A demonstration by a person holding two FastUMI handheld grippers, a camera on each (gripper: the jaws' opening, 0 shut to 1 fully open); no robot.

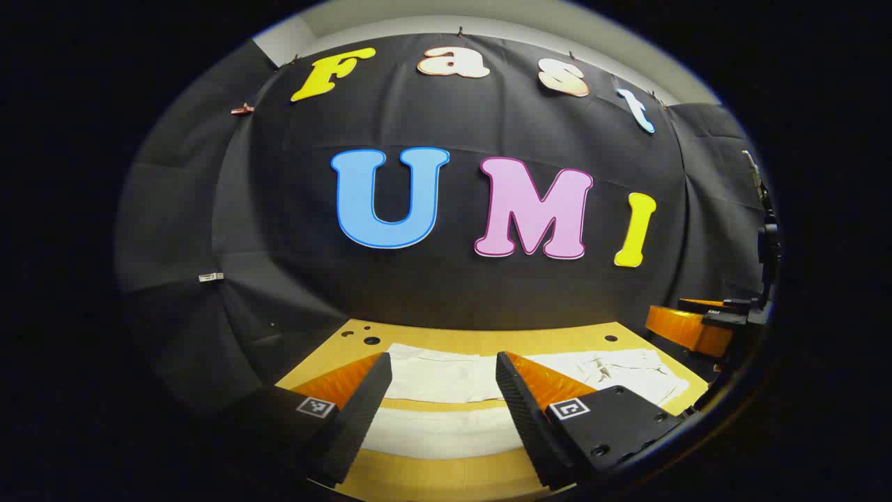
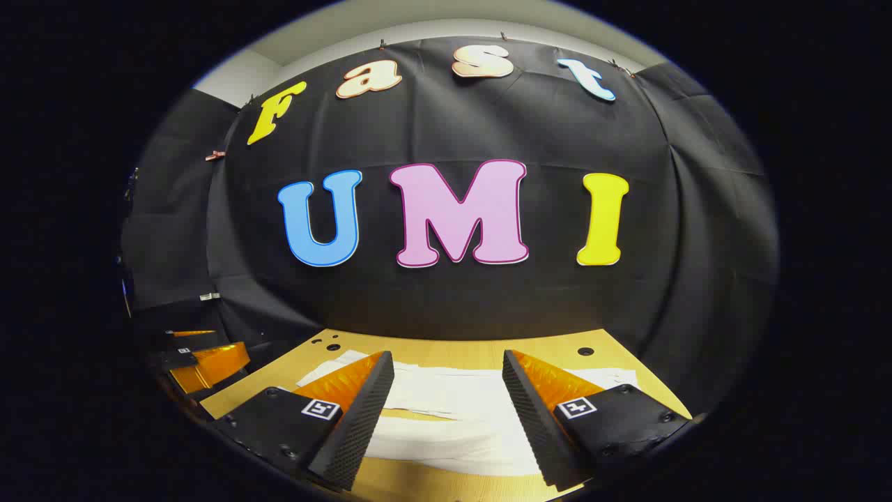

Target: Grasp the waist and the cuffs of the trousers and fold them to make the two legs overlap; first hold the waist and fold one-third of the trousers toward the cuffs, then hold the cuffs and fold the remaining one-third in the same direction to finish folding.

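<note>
black cloth wall hangs behind a yellow wooden counter; pale ceiling shows above the cloth.

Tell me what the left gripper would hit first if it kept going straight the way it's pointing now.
Probably the white trousers on the wooden table. The left gripper is open and its fingers frame the cloth just ahead. If it points level rather than downward, it would pass over them toward the black cloth wall; depth is unclear.

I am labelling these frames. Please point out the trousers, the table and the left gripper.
trousers (image 1: 439, 380), left gripper view, on the flat white cloth between the fingers.
table (image 1: 481, 341), left gripper view, on its bare far edge.
left gripper (image 1: 444, 369), left gripper view, midway between its fingertips.
</note>
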